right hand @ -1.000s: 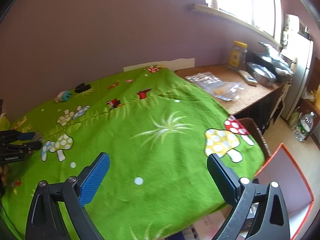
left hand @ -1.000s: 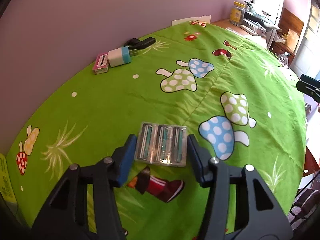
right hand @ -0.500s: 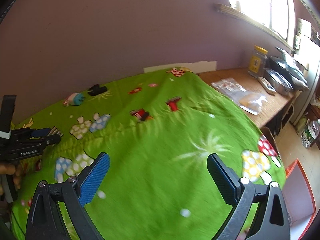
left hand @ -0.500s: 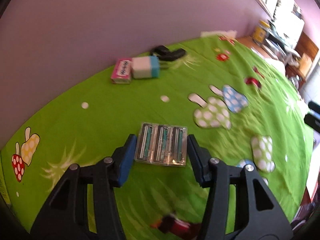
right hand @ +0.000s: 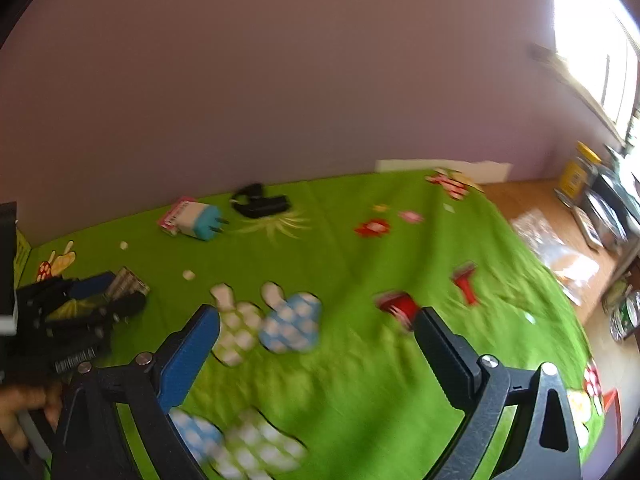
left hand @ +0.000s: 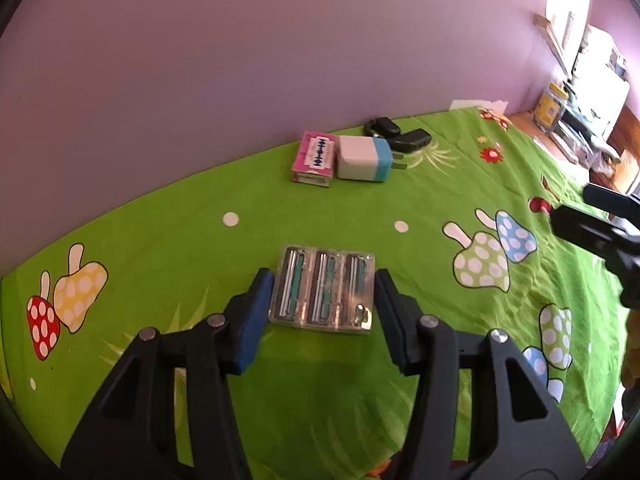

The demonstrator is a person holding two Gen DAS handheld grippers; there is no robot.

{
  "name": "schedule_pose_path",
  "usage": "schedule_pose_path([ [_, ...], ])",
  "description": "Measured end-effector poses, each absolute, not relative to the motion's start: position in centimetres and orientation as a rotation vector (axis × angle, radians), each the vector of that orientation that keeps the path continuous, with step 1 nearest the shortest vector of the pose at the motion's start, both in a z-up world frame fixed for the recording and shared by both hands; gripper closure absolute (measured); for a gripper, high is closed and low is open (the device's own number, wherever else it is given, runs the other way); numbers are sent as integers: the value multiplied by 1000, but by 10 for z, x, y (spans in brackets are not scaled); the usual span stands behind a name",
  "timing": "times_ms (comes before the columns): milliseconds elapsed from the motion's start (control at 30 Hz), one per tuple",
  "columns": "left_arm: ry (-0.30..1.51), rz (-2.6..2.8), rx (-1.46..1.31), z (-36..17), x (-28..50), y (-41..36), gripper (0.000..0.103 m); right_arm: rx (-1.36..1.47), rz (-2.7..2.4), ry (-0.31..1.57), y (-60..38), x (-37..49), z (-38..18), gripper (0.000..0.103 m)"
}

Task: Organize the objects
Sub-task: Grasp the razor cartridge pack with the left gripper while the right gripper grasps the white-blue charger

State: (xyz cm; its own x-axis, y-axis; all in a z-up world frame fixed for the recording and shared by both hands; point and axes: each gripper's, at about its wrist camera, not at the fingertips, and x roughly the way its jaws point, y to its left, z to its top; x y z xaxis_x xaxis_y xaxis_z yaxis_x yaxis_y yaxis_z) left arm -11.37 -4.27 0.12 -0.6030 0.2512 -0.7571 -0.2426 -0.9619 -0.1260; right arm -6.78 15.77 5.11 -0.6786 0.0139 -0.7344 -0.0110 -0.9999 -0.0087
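Note:
A clear pack of razor cartridges (left hand: 324, 290) sits between the pads of my left gripper (left hand: 324, 282), which is shut on it just above the green mushroom cloth (left hand: 160, 240). Further back by the wall lie a pink razor-blade box (left hand: 314, 156), a white and blue charger (left hand: 362, 158) and two black items (left hand: 400, 134). My right gripper (right hand: 316, 316) hangs open over the cloth with nothing between its fingers. From there the left gripper (right hand: 116, 292) and the cartridge pack (right hand: 128, 280) appear at the left, the charger (right hand: 198, 220) beyond them.
A purple wall runs along the far edge of the cloth. To the right is a wooden counter (right hand: 532, 204) with a yellow-lidded jar (right hand: 576, 168), a plastic bag (right hand: 560, 248) and kitchen things. A hand (right hand: 24, 412) shows at the lower left.
My left gripper has carried the cartridge pack closer to the box and charger by the wall. The right gripper has swung left across the cloth, from the table's right edge toward the left gripper.

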Motion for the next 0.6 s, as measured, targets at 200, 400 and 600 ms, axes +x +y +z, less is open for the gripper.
schedule_pose_path([
  [200, -100, 2599, -1227, 1, -117, -56, 48, -1251, 2947, -206, 112, -114, 47, 4],
  [400, -113, 2596, -1225, 1, -117, -58, 48, -1305, 2968, -268, 84, -150, 30, 6],
  [600, -135, 2594, -1224, 0, -118, -60, 48, -1306, 2943, -218, 75, -171, 21, 11],
])
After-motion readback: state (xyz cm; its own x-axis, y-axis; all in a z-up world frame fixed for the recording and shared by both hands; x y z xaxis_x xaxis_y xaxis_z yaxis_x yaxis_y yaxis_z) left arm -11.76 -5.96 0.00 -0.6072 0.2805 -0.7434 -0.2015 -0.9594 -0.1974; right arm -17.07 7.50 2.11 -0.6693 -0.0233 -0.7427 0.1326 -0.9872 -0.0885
